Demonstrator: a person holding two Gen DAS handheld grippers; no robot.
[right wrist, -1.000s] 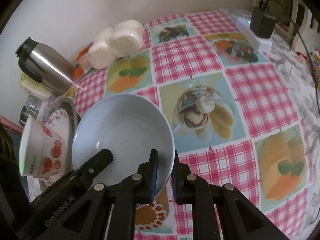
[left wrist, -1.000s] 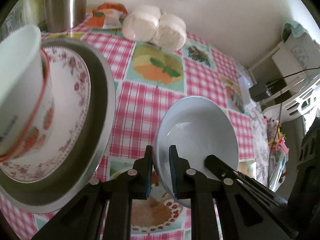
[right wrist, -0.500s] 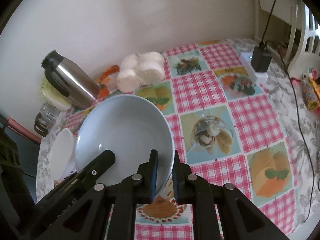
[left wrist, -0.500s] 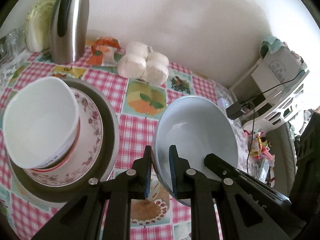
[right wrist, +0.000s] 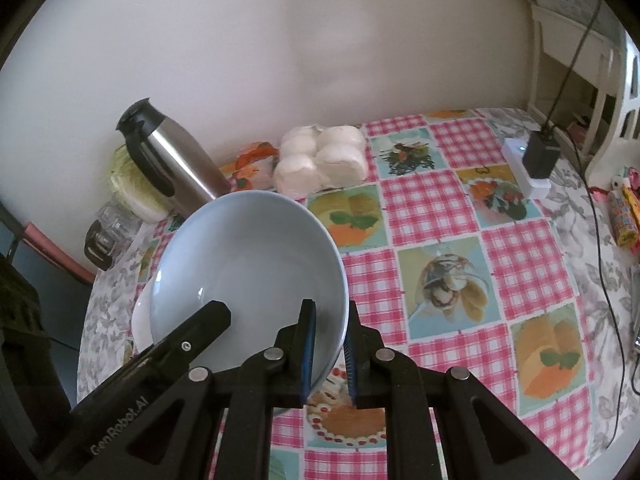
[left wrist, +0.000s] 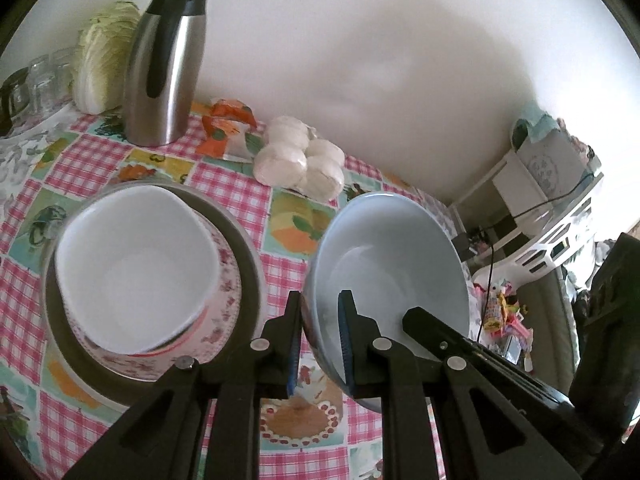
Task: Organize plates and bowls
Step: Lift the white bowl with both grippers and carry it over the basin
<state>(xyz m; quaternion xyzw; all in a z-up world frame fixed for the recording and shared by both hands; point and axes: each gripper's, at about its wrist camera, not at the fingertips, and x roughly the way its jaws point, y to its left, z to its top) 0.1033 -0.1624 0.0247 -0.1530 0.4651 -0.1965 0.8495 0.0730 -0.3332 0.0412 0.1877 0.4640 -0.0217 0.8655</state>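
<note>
A pale blue bowl (left wrist: 394,264) (right wrist: 248,268) hangs above the checked tablecloth, held from both sides. My left gripper (left wrist: 320,340) is shut on its left rim, one pad inside and one outside. On the opposite rim my right gripper (right wrist: 329,354) is shut the same way. To the left stands a white bowl (left wrist: 136,260) on a floral plate (left wrist: 224,316), which rests on a grey-rimmed plate (left wrist: 248,256). In the right wrist view the blue bowl hides most of that stack; only a white edge (right wrist: 140,320) shows.
A steel thermos jug (left wrist: 164,64), a cabbage (left wrist: 100,64), glass jars (left wrist: 36,76) and a bag of white buns (left wrist: 304,164) line the wall. A power strip with a black adapter (right wrist: 540,152) and cable lies at the table's right side. White furniture (left wrist: 552,216) stands beyond.
Both grippers have risen with the blue bowl held between them. The plate stack and tablecloth now lie farther below, and the jug and wall have come into view.
</note>
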